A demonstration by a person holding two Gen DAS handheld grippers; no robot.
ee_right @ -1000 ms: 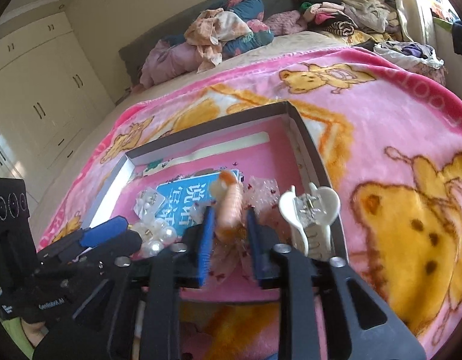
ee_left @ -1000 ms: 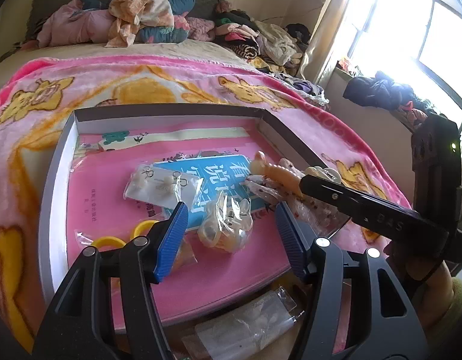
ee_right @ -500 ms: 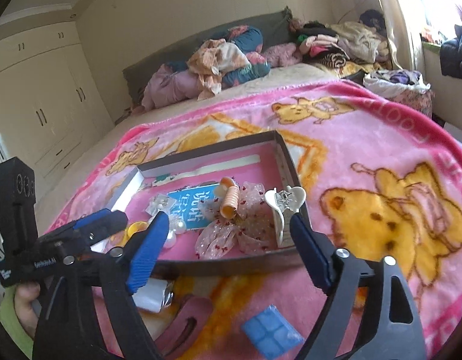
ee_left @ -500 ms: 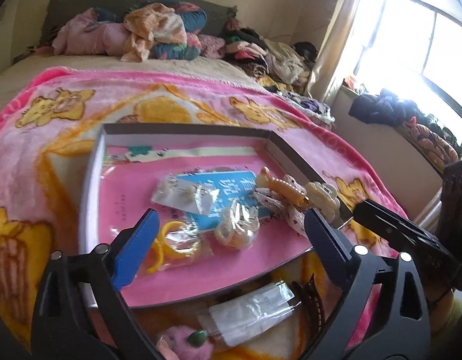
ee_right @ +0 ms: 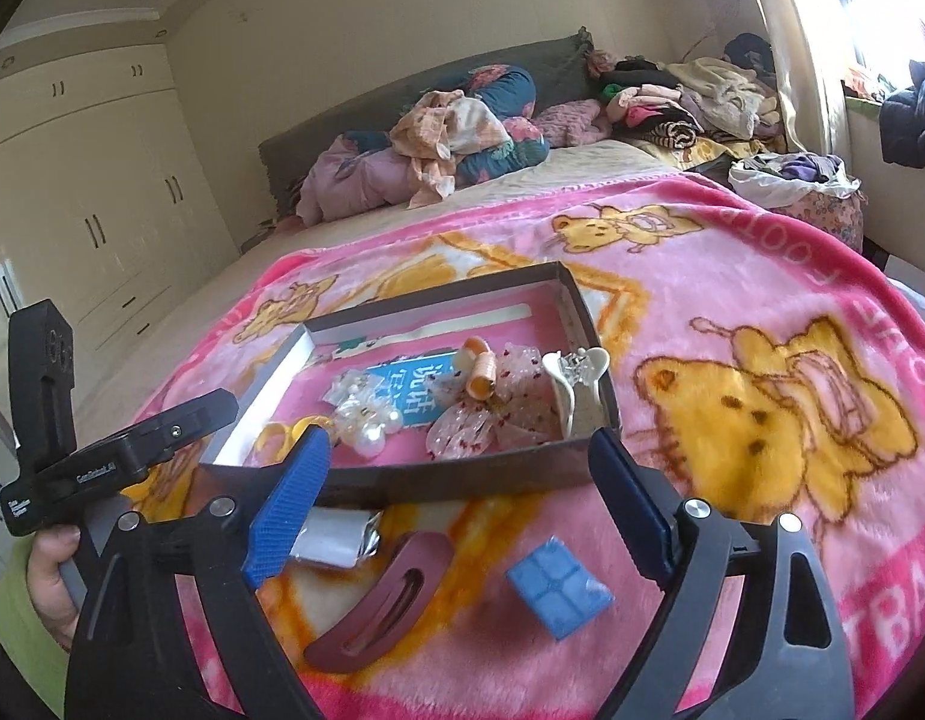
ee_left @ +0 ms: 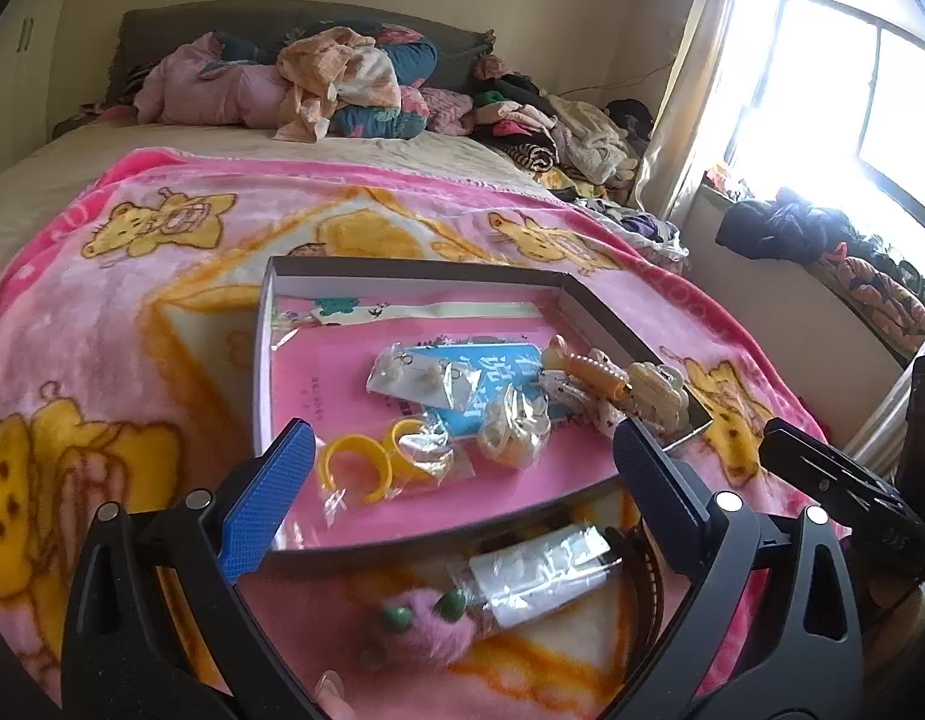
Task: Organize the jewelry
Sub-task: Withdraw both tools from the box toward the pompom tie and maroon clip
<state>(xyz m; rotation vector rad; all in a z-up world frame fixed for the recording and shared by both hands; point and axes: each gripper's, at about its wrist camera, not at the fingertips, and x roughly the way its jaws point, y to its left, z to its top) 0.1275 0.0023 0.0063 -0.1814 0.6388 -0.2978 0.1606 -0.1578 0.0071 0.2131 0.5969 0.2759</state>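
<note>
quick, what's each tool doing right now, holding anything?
Left tool: open, holding nothing.
Right tool: jaws opening, nothing between them.

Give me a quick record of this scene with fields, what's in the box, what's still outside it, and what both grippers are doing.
surface: pink blanket on a bed
box: orange hair clip, white claw clip, pearl pieces, yellow rings
outside the box: maroon hair clip, blue square piece, clear packet, pink fuzzy piece
left gripper: open, empty
right gripper: jaws opening, nothing between them
</note>
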